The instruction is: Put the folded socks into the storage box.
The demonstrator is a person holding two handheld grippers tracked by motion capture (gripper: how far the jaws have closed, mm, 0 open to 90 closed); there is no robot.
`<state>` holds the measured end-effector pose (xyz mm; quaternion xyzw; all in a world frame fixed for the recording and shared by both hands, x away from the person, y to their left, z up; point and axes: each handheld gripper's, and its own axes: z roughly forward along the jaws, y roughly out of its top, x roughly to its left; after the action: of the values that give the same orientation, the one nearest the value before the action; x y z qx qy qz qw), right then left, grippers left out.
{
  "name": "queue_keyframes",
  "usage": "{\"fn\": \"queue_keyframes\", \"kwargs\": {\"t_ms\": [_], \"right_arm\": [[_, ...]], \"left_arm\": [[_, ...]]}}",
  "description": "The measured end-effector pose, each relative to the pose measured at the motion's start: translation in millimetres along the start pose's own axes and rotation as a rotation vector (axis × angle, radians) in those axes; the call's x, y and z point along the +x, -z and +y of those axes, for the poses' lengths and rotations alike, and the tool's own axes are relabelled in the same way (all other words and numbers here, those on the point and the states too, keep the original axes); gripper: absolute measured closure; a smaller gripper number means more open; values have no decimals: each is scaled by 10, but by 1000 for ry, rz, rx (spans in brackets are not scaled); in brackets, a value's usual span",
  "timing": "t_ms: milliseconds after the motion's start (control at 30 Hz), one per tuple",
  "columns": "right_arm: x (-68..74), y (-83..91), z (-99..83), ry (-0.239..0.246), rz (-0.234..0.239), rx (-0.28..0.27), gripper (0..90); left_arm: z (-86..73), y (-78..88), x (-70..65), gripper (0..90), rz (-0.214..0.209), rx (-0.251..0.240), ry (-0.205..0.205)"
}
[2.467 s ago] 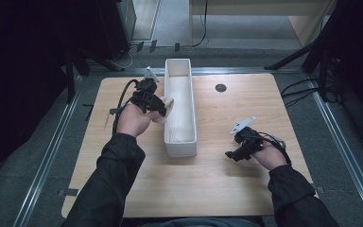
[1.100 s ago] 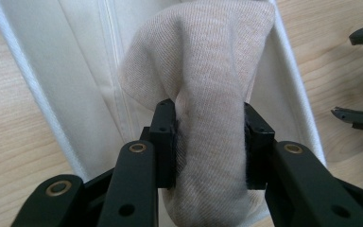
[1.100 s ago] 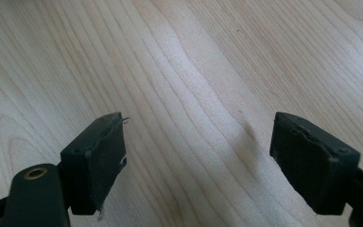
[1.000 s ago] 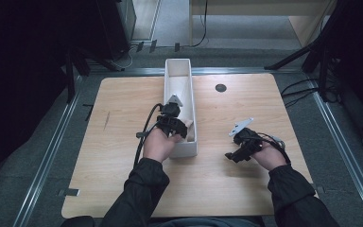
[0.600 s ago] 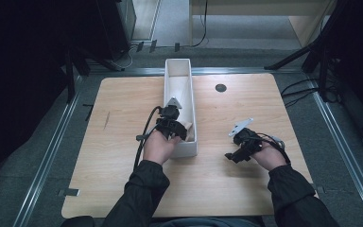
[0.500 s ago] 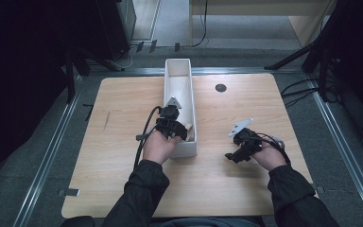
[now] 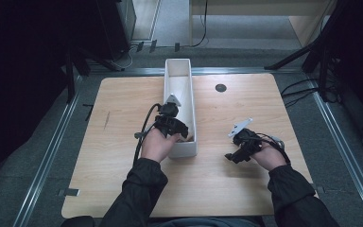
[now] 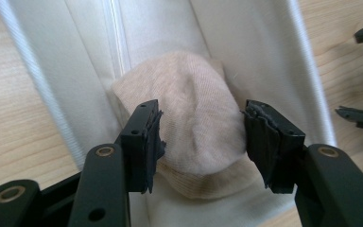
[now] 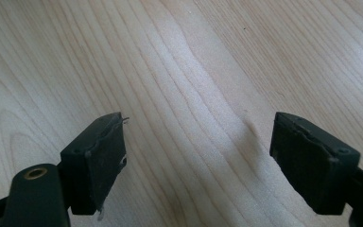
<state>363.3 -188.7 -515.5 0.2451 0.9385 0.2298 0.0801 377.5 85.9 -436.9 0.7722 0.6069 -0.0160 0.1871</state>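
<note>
1. Left claw [image 8: 201,142] hangs over the near end of a long white bin [image 7: 180,101], its jaws spread apart on either side of a beige knitted cloth [image 8: 194,123]. In the left gripper view the pads sit close to the cloth's flanks, but I cannot tell whether they touch it.
2. Right claw [image 9: 196,161] is wide open over bare wood, with nothing between its jaws; in the high view it [image 7: 236,150] rests low on the worktop [image 7: 123,109], to the right of the bin and well apart from it.
3. Both forearms wear dark sleeves and come in from the near edge of the worktop.
4. Folded into a rounded bundle, the cloth lies on the bin's floor at the near end, between the two long walls.
5. Running lengthwise away from the person, the bin stands near the worktop's middle, reaching to the far edge.
6. Farther off, a small dark round disc [image 7: 220,87] lies on the wood right of the bin's far end.
</note>
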Motion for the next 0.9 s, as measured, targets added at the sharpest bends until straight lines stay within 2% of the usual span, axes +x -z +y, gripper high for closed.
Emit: {"fn": "queue_keyframes", "kwargs": {"t_ms": [100,200,300,367,467,600,900], "right_arm": [[0,-6,2,13,2,0,188],[4,-7,3,12,2,1,188],[4,-7,2,15,1,1,188],[4,-7,2,14,3,2,188],[7,-8,3,16,4,3,193],[10,-8,5,18,6,1,200],[12,-15,8,27,10,6,204]], "left_arm": [[25,95,-30,478,-5,-15,-12],[21,107,-47,544,-6,-14,-22],[5,72,-56,629,-5,4,-29],[-16,31,-64,647,-14,19,-42],[-39,-13,-83,699,-6,29,-51],[-78,-62,-95,748,-3,23,-57],[-103,-178,-85,780,16,51,-58]]}}
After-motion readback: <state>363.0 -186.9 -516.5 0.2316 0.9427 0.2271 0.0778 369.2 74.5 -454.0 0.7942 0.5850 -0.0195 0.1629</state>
